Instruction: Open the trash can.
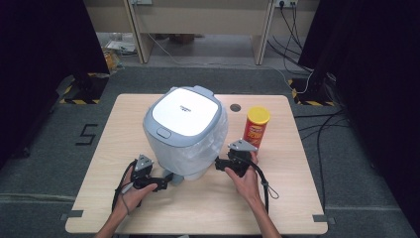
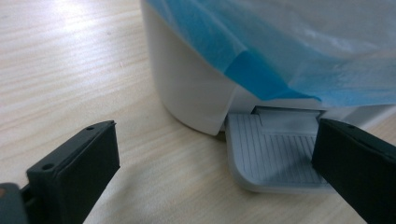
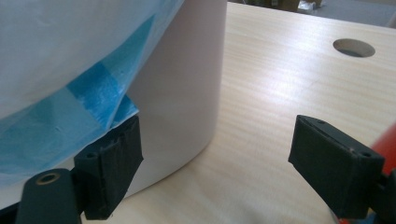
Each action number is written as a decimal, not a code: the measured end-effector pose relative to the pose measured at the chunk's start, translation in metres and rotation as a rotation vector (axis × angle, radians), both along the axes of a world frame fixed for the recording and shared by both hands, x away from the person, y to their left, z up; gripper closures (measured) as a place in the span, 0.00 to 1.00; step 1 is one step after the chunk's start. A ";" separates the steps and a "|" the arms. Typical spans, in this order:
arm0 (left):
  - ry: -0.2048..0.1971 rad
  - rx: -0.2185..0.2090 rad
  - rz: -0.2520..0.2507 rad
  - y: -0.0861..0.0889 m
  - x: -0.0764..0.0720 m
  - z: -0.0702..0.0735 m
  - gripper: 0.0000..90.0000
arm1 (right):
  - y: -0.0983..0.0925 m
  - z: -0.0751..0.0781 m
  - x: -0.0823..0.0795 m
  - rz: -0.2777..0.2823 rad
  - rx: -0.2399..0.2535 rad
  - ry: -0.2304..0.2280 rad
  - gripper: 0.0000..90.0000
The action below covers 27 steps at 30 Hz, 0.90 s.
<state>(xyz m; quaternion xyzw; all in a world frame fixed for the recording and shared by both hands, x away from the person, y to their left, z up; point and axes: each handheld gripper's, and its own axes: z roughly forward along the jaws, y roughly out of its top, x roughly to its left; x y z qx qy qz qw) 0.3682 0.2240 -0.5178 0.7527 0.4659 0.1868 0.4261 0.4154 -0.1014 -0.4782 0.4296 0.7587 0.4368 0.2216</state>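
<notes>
A white pedal bin (image 1: 185, 119) with a grey lid stands mid-table, and a translucent blue-tinted bag (image 2: 303, 46) hangs down over its wall. Its grey ribbed pedal (image 2: 271, 154) sticks out at the base on the near side. My left gripper (image 1: 166, 181) lies low on the table and points at the pedal. In the left gripper view it (image 2: 217, 140) is open wide, with the pedal just inside the right jaw and untouched. My right gripper (image 1: 220, 162) is at the bin's right side. It (image 3: 219, 135) is open, its left jaw beside the bag's hem (image 3: 56, 56) and nothing pinched.
A red and yellow snack can (image 1: 256, 127) stands upright just behind my right hand. A round cable hole (image 1: 235, 107) sits in the wooden table (image 1: 277, 198) at the back. Dark curtains and floor cables lie beyond the table.
</notes>
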 end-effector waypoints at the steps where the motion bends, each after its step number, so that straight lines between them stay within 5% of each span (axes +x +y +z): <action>1: -0.007 0.004 0.002 -0.001 0.000 0.000 0.00 | 0.001 0.001 0.002 -0.001 -0.005 -0.003 0.20; 17: -0.016 0.006 0.068 0.002 0.014 -0.001 0.00 | 0.029 0.002 0.051 0.006 -0.013 0.001 0.25; 24: 0.001 -0.010 0.070 0.003 0.015 -0.004 0.00 | 0.032 0.000 0.040 0.025 -0.045 0.021 0.22; 27: -0.001 0.004 0.072 0.002 0.015 -0.004 0.00 | 0.029 -0.003 0.023 0.051 -0.091 0.013 0.22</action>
